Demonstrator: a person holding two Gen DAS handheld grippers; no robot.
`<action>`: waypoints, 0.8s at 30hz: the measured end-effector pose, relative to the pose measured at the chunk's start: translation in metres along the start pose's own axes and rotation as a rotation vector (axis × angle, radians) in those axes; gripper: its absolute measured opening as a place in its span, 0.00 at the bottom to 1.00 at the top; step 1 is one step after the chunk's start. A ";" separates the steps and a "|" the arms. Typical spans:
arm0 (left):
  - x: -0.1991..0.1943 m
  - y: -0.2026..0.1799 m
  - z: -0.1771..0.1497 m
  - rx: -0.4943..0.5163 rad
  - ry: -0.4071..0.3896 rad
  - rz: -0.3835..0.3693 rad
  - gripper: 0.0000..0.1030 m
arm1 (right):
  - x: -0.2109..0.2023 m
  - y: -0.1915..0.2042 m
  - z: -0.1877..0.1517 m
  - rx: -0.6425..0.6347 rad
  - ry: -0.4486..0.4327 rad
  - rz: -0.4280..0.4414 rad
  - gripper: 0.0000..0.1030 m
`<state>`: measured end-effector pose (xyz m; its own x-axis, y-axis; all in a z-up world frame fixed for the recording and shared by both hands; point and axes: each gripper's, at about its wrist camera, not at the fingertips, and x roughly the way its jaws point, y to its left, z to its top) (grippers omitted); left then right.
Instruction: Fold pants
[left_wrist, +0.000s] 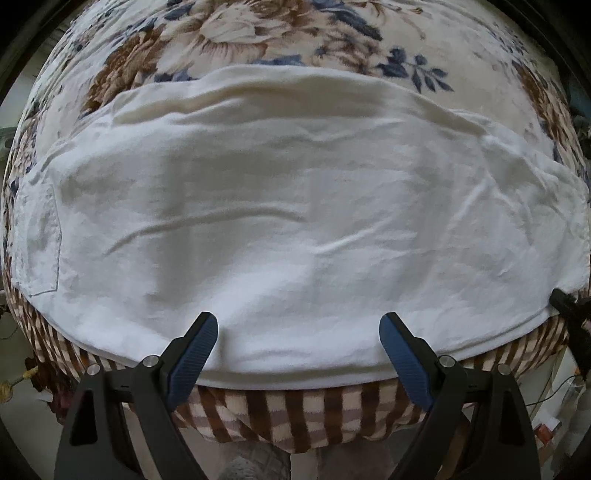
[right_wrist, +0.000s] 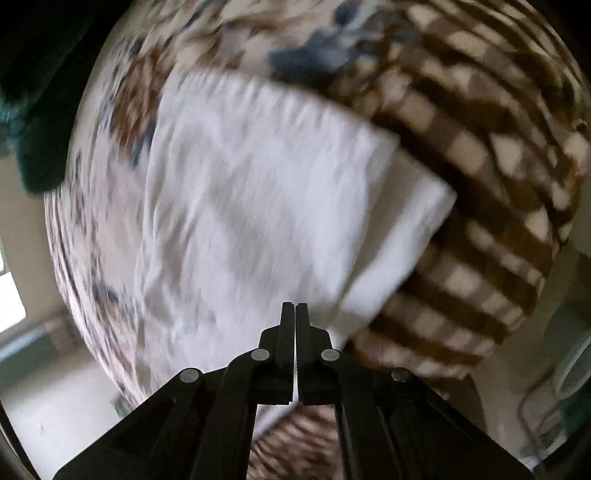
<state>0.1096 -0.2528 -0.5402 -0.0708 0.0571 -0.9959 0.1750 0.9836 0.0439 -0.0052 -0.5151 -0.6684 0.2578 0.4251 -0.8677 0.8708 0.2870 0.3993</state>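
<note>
The white pants (left_wrist: 295, 221) lie spread across a blanket (left_wrist: 288, 413) with brown-and-cream checks at its near border and brown and blue flowers farther off. A patch pocket (left_wrist: 37, 240) shows at the far left, partly cut off by the lens edge. The left gripper (left_wrist: 298, 325) hovers over the near hem with its blue-padded fingers (left_wrist: 192, 354) spread wide, holding nothing. At the right edge of that view a dark tip of the right gripper (left_wrist: 563, 301) meets the pants' right corner; most of it is out of frame.

The right wrist view is heavily smeared. There the right gripper (right_wrist: 295, 306) has its fingers pressed together with a thin sliver of white cloth between them, so it appears clamped on the pants (right_wrist: 251, 206). A dark green shape (right_wrist: 33, 122) at the upper left is too blurred to identify
</note>
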 end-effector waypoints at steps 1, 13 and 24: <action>0.002 0.001 -0.002 -0.002 0.004 -0.001 0.87 | 0.008 0.002 -0.004 -0.004 0.044 -0.008 0.14; 0.018 0.006 0.010 -0.011 0.017 -0.015 0.87 | 0.013 0.028 -0.016 -0.061 -0.034 0.005 0.07; 0.006 0.033 0.018 -0.039 -0.007 -0.033 0.87 | -0.017 -0.009 -0.012 0.004 0.045 0.020 0.23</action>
<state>0.1324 -0.2229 -0.5459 -0.0690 0.0233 -0.9973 0.1346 0.9908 0.0138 -0.0228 -0.5142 -0.6539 0.2562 0.4685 -0.8455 0.8671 0.2751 0.4152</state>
